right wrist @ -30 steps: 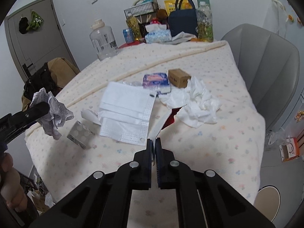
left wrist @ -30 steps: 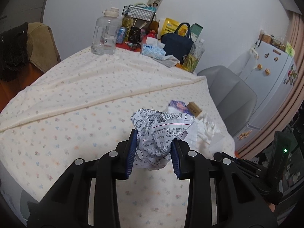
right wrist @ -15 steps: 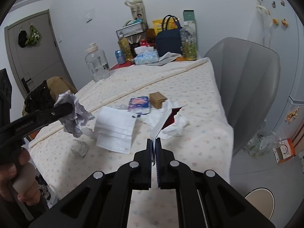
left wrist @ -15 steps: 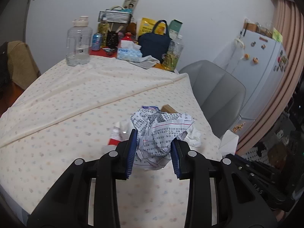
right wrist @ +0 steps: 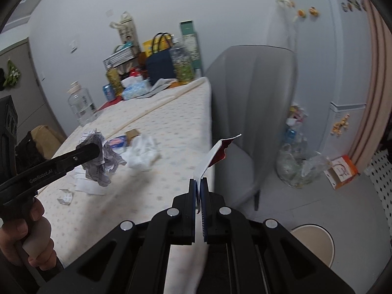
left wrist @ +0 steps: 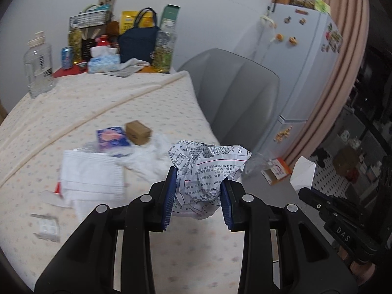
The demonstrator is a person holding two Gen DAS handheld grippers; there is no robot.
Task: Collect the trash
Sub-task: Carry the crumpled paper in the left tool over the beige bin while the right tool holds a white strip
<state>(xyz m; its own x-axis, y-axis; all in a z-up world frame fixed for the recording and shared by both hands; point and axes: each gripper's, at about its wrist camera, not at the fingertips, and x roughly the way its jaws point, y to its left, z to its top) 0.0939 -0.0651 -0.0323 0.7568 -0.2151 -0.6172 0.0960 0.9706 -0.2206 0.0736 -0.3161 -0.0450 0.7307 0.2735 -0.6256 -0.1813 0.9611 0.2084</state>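
Carrying trash off the table [left wrist: 73, 103]: my left tongs [left wrist: 198, 197] pinch crumpled paper [left wrist: 208, 169], right tongs [right wrist: 199, 191] pinch a wrapper [right wrist: 213, 154]; next, likely the bag [right wrist: 301, 166] beside the chair [right wrist: 252, 112].

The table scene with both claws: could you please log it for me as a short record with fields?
left claw: shut on crumpled printed paper, held above the table
right claw: shut on flat red-and-white wrapper, raised past the table edge
still on table: face mask, white tissue, brown box, purple packet, blister pack
beside table: grey chair
on floor: clear plastic bag, orange-and-white carton
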